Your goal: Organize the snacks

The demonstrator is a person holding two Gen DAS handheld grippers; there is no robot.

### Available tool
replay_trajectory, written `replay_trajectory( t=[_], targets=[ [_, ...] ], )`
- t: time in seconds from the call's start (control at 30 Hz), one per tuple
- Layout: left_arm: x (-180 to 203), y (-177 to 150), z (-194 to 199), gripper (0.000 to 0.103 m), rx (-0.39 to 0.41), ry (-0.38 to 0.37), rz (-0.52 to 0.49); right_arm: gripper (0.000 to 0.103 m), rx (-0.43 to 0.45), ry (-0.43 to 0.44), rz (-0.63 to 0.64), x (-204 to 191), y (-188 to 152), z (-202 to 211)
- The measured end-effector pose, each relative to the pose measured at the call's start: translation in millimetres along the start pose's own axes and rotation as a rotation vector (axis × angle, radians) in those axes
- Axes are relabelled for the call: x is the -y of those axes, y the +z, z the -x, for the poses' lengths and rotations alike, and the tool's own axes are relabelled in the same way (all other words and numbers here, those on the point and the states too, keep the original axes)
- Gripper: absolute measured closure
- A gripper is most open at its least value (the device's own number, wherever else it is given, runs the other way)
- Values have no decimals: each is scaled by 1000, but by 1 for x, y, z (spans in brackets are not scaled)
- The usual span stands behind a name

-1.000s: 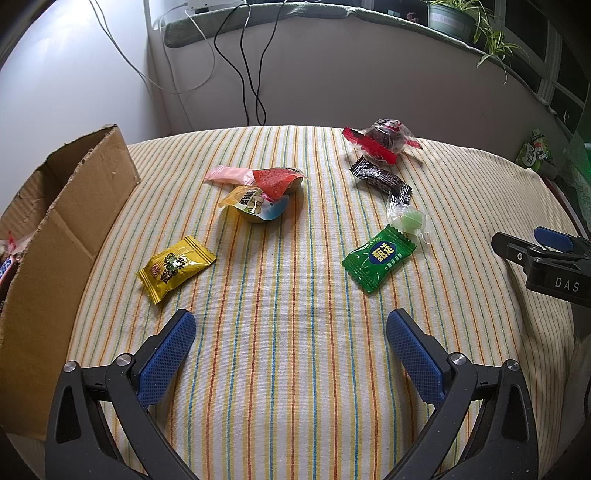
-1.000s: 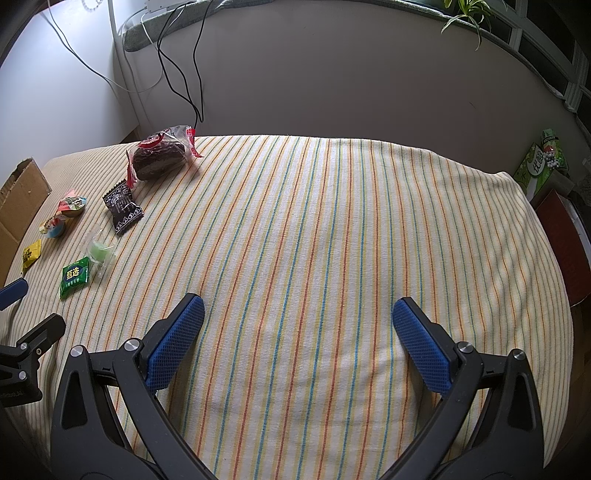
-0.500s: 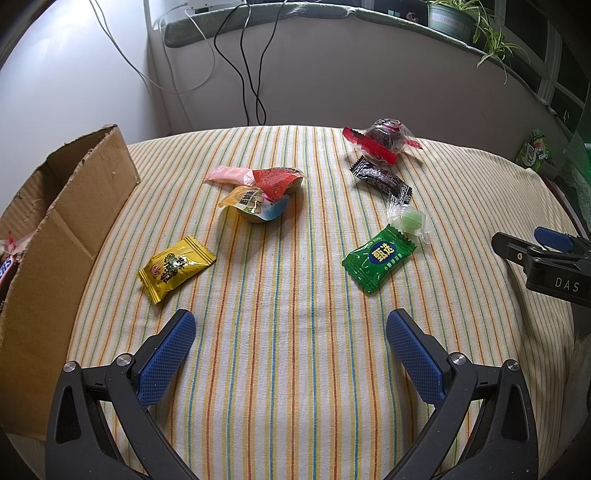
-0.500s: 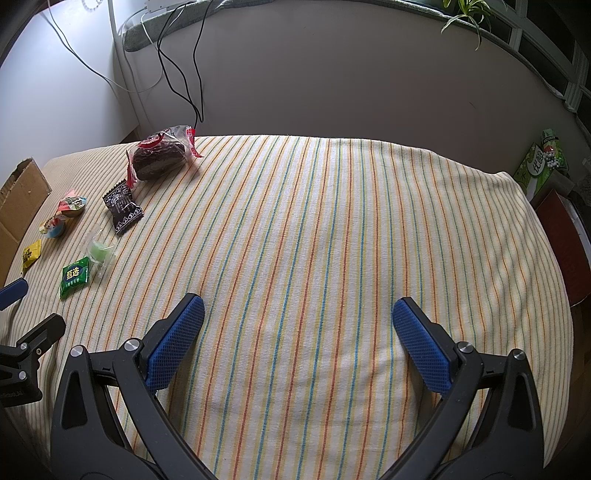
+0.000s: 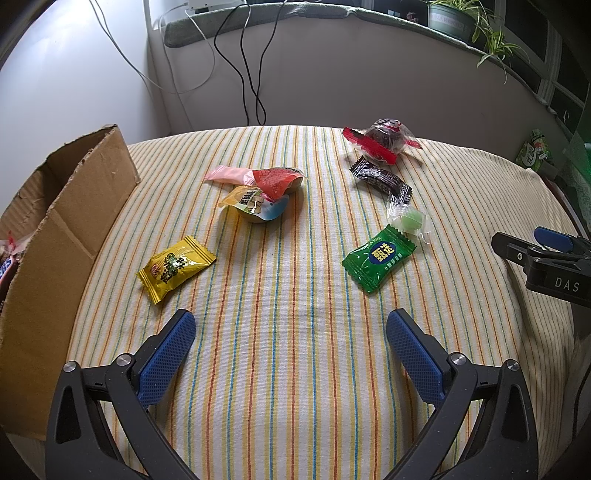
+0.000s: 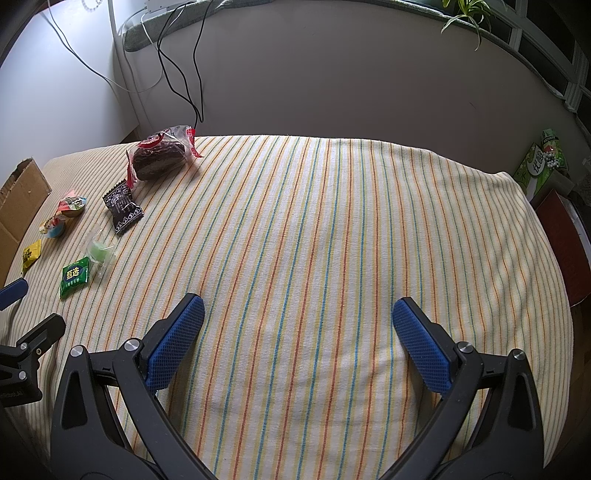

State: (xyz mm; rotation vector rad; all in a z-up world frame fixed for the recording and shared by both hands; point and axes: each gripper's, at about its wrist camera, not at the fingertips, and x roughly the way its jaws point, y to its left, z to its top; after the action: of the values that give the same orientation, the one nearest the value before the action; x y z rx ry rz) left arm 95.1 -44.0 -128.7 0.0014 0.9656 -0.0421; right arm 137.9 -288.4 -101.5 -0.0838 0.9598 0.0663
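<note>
Several wrapped snacks lie on the striped tablecloth (image 5: pixel 288 280). A yellow packet (image 5: pixel 176 268) sits near the cardboard box (image 5: pixel 70 206) at the left. Two jelly cups (image 5: pixel 264 194) with a pink wrapper rest mid-table. A green packet (image 5: pixel 378 258), a pale green candy (image 5: pixel 408 219), a black packet (image 5: pixel 380 179) and a dark cake in clear wrap (image 5: pixel 382 142) lie to the right. My left gripper (image 5: pixel 291 345) is open above bare cloth, short of the snacks. My right gripper (image 6: pixel 297 326) is open too, over bare cloth, with the snacks far to its left.
The box holds some wrapped items at its left edge (image 5: pixel 7 254). Cables (image 5: pixel 255 81) hang down the wall behind the table. A green carton (image 6: pixel 541 164) stands off the table's right side. A potted plant (image 5: pixel 476 26) sits on the sill.
</note>
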Motion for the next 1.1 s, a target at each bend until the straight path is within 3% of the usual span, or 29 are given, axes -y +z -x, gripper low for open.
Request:
replay_trajectory(
  t=[1.1],
  targets=[
    [-1,0,1,0,0,0,0,0,-11,7,-1,0,1,-1]
  ],
)
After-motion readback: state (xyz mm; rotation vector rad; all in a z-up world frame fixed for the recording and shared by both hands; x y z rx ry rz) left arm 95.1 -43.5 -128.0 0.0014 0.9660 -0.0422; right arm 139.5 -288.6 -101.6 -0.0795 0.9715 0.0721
